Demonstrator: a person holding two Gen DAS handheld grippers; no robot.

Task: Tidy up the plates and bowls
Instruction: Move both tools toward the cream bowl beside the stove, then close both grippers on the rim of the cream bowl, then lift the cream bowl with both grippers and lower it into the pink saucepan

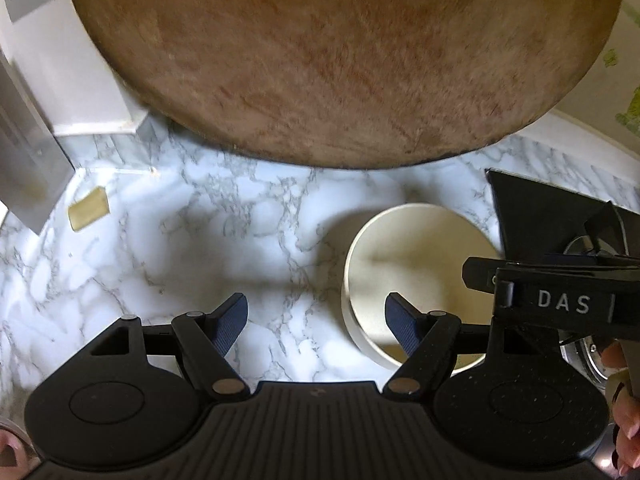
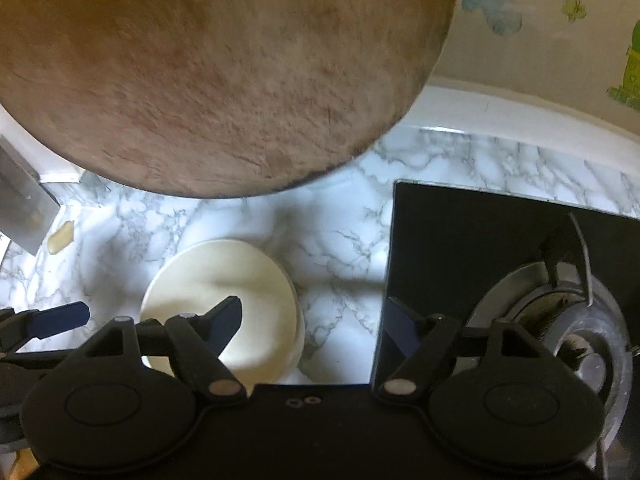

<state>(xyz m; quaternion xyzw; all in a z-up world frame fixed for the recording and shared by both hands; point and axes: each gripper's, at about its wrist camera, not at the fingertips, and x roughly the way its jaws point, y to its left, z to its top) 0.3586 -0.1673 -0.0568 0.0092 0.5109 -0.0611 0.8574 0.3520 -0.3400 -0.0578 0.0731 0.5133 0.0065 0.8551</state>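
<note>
Surface [image 1: 224, 232]: white marble pattern with grey veining, glossy, lit in soft patches with shadows across it.
Round wooden board [image 1: 340, 52]: large, brown, scratched, at the far side; its lower edge meets the surface.
Black glass hob [image 2: 460, 248]: right side, with a steel gas burner [image 2: 560, 320] set in it.
Far wall [image 2: 540, 52]: pale, with green and blue stickers.
Metal panel [image 1: 20, 152]: far left, upright.
Small yellowish block [image 1: 89, 208]: left, lying flat.

marble counter [image 1: 168, 248], cream bowl [image 1: 416, 264], wooden board [image 1: 340, 60]
</note>
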